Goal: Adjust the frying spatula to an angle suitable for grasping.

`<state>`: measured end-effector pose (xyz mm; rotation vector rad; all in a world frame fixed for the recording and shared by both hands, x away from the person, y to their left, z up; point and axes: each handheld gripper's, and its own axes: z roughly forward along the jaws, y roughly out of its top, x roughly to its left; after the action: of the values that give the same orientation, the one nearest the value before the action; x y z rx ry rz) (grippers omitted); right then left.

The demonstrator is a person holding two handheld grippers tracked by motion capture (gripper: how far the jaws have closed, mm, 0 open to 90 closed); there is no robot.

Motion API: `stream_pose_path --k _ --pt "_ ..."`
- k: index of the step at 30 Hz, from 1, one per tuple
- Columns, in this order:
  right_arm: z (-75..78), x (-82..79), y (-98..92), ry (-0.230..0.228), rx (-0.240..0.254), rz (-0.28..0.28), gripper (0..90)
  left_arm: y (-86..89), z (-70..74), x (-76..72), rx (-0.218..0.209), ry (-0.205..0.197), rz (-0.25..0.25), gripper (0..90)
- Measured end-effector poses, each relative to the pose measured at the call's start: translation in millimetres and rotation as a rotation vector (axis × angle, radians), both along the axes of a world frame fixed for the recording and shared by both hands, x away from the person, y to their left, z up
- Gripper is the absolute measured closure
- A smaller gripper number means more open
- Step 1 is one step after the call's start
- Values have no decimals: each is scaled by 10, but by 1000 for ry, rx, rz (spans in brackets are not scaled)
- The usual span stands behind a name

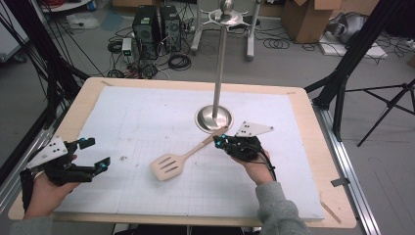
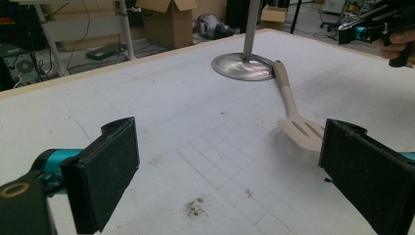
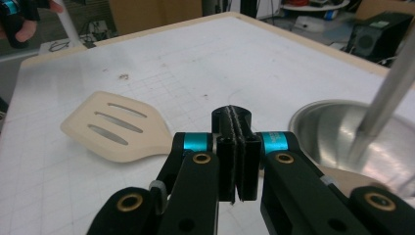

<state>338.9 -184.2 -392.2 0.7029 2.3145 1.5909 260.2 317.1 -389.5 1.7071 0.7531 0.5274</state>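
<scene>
A pale wooden slotted spatula (image 1: 169,166) (image 2: 301,129) (image 3: 117,129) lies flat on the white mat, its handle running back to the base of a steel stand (image 1: 214,118) (image 2: 243,67) (image 3: 333,132). My right gripper (image 1: 220,142) (image 3: 236,122) hovers over the handle's far end, jaws pressed together with nothing visible between them; the handle passes beneath. My left gripper (image 1: 98,152) (image 2: 230,166) is held near the table's left edge, open wide and empty, pointing toward the spatula's head.
The stand's tall pole (image 1: 221,63) rises from the round base at the table's centre back, with hooks at its top. The white mat (image 1: 147,117) covers the wooden table (image 1: 323,147). Cables, computer towers (image 1: 147,29) and boxes lie on the floor beyond.
</scene>
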Motion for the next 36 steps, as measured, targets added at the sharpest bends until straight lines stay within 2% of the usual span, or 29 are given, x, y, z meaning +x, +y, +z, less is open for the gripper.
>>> stream_pose_path --k 4,5,8,9,11,14,19,22,30,33,36 --pt "-51 53 120 12 -35 6 897 1 -7 -2 -2 2 0 83" --pt "-90 96 180 40 -40 -6 897 1 -10 -3 -3 3 1 83" --pt "-129 137 225 60 -32 -22 897 3 -15 -2 -3 5 0 83" --pt "-181 179 280 92 -33 -36 897 5 -20 -1 -3 7 -1 83" --pt "-237 218 333 104 -46 -41 897 10 -27 0 -1 10 -1 83" --pt "-287 256 391 100 -71 -43 897 13 -31 -2 -2 12 1 83" --pt "-338 318 457 93 -74 -44 897 14 -45 -6 -5 17 -1 83" --pt "-383 351 517 92 -96 -37 897 13 -50 -7 -4 19 0 83" --pt "-448 416 680 108 -122 -31 897 20 -67 -12 10 29 -3 83" --pt "-523 445 756 104 -167 -29 897 39 -61 -28 15 22 8 83" --pt "-531 451 777 106 -184 -38 897 53 -60 -35 13 20 12 83"
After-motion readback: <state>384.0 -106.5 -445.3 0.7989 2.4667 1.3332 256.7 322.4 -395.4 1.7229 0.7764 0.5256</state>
